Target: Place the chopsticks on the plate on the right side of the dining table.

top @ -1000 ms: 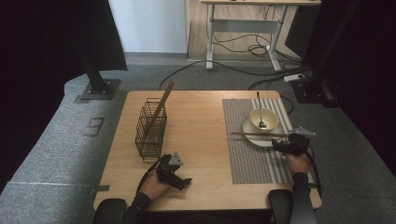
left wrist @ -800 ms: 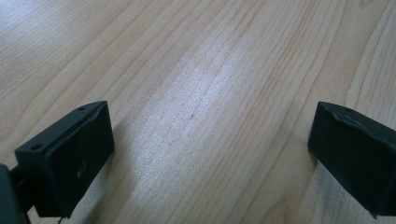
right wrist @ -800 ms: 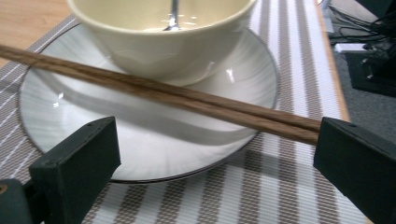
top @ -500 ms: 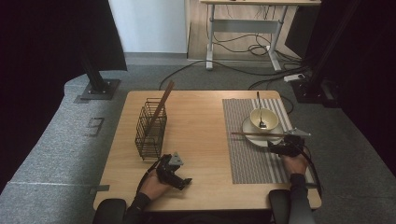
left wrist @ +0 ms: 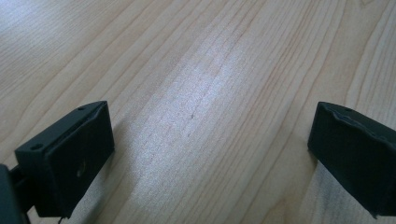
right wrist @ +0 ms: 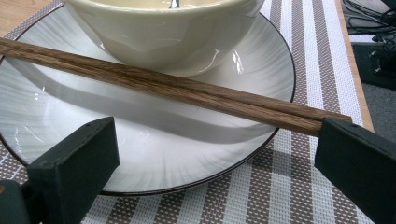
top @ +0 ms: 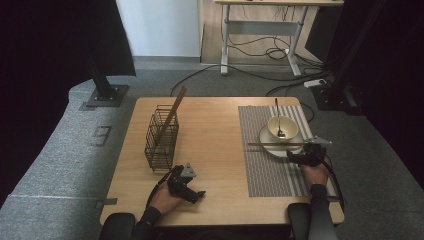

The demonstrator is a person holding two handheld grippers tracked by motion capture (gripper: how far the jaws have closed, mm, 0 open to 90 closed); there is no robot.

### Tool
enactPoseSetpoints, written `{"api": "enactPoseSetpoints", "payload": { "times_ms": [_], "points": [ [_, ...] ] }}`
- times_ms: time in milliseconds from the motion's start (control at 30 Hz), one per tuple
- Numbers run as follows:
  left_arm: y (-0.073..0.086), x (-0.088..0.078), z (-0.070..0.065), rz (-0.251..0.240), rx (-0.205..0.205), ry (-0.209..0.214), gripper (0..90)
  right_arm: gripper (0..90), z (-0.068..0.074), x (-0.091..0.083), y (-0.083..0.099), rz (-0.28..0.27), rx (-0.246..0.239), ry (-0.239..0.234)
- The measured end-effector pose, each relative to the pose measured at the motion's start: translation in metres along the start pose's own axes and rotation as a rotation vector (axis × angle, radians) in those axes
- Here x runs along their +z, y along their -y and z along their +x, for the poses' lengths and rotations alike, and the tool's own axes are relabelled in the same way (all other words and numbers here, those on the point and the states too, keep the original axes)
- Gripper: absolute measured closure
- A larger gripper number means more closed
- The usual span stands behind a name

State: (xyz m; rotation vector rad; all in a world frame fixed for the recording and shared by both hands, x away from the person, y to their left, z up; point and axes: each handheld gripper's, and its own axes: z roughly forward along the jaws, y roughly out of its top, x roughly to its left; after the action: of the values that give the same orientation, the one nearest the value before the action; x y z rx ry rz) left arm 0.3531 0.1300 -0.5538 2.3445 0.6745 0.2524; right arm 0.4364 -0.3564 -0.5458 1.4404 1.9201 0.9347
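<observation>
A pair of brown wooden chopsticks [right wrist: 187,91] lies across a white plate [right wrist: 140,154], in front of a cream bowl [right wrist: 163,32]. My right gripper [right wrist: 215,140] is open just before the plate's rim, and the chopsticks' thick end reaches its right jaw. In the high view the right gripper [top: 301,156] sits at the plate [top: 267,142] on the striped placemat [top: 265,170]. Another brown stick [top: 172,114] leans in the black wire basket [top: 161,140]. My left gripper [top: 192,190] rests open on bare wood [left wrist: 210,126] near the front edge.
A dark spoon [top: 278,117] stands in the bowl [top: 282,127]. The wooden table [top: 215,125] has grey padding around it. Beyond it are cables on the floor [top: 260,55] and a desk frame [top: 265,25]. Black stands flank the table.
My right gripper has shifted a little to the left along the plate's near rim. The chopsticks and the left gripper have stayed where they were.
</observation>
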Motion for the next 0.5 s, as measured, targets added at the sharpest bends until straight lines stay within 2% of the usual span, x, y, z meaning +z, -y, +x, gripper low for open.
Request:
{"api": "enactPoseSetpoints", "payload": {
  "times_ms": [233,500],
  "points": [
    [0.000,0.000,0.000,0.000,0.000,0.000,0.0,0.0,-0.001,-0.004,-0.001,-0.007,-0.002,0.004],
    [0.000,0.000,0.000,-0.001,0.000,0.000,0.0,0.0,0.001,-0.031,-0.002,-0.042,-0.017,-0.007]
  ]
}}
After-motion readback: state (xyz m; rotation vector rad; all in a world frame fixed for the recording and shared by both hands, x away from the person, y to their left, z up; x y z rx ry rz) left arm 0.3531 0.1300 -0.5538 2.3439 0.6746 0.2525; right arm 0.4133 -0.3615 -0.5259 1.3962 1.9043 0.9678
